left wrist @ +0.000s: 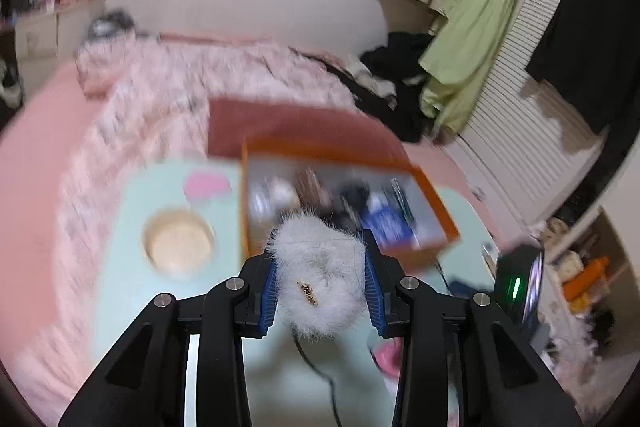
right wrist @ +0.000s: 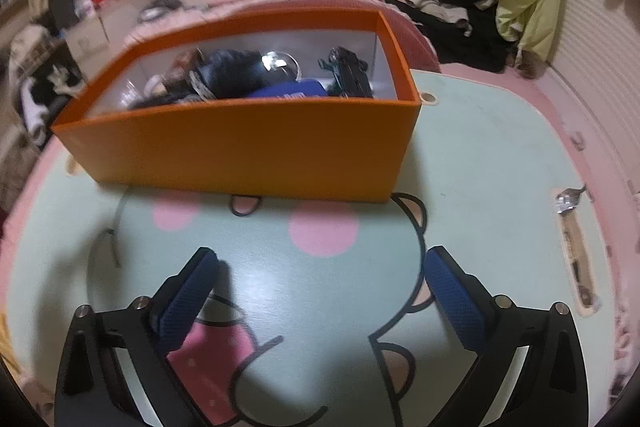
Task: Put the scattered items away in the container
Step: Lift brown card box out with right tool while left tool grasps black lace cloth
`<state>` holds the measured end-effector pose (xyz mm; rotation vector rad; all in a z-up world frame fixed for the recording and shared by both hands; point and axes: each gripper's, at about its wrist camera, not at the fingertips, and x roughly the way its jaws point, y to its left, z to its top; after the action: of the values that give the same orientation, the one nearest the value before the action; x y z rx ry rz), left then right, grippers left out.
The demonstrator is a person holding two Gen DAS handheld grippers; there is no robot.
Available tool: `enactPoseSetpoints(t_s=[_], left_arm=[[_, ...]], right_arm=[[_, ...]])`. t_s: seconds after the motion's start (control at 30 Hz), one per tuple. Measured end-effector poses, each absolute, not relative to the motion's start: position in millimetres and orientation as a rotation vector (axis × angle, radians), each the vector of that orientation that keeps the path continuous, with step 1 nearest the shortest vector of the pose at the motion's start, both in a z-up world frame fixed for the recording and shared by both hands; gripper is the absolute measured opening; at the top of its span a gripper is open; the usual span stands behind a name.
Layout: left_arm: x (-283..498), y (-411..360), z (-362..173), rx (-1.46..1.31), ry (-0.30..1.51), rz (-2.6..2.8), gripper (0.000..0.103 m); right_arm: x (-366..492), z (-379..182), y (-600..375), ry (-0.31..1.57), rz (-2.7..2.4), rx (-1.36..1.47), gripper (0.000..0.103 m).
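Note:
My left gripper (left wrist: 320,283) is shut on a fluffy white pom-pom (left wrist: 320,271) with a small gold tag, held above the mint table near the front edge of the orange box (left wrist: 420,175). The box holds several dark items and a blue one. In the right wrist view the orange box (right wrist: 240,147) stands on the table ahead, with several items inside, among them a blue item (right wrist: 288,91) and a black clip (right wrist: 348,71). My right gripper (right wrist: 320,291) is open and empty, low over the table in front of the box.
The mint table (right wrist: 480,147) has a cartoon print with pink circles. A round cup hole (left wrist: 178,241) is at the table's left. A pink patterned bed (left wrist: 160,87), dark clothes and a green garment (left wrist: 472,27) lie behind. A black device with a green light (left wrist: 518,285) is at right.

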<state>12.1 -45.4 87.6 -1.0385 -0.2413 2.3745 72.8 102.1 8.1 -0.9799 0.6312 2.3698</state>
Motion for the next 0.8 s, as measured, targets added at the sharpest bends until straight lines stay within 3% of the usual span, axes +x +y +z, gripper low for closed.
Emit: enactPoseSetpoints(t_s=[0.07,0.1,0.27,0.37,0.43,0.53,0.63,0.77,0.8], left_arm=[[23.3,-41.6,57.6,-1.105,-0.256,2.346,0.038],[25.9,-36.6,46.1,-1.137,-0.255,2.347,0.038],[28.0,-9.8,26.0,-1.203,-0.165,2.341,0.042],[35.2,-1.6,20.2,-1.211,-0.115,2.373,0.061],[40.7,-1.9,15.5,-1.213,-0.095,2.39,0.066],[45.7,-1.3,14.5,-1.193,-0.057,2.405,0.067],[52.0,-2.3,19.3,-1.152,-0.058,2.416,0.067],[53.1,-7.5,19.4,-1.156,-0.097,2.404,0.067],[52.8,-8.8,19.7,-1.16,-0.108,2.403,0.067]], right_arm=[[83.0,13.7,100.7,0.698,2.436,-0.902,0.06],[88.9,19.4,99.2,0.727,2.481,-0.858,0.053],[84.4,81.3,97.7,0.703,2.691,-0.661,0.05],[30.9,107.4,113.0,0.597,2.667,-0.816,0.05],[-1.0,112.3,124.1,0.586,2.651,-0.913,0.05],[-48.4,107.6,131.1,0.624,2.629,-1.034,0.05],[-88.0,90.9,130.5,0.534,2.592,-1.139,0.05],[-121.7,50.1,140.8,0.608,2.467,-1.308,0.018],[-119.9,45.8,144.9,0.655,2.472,-1.303,0.018]])
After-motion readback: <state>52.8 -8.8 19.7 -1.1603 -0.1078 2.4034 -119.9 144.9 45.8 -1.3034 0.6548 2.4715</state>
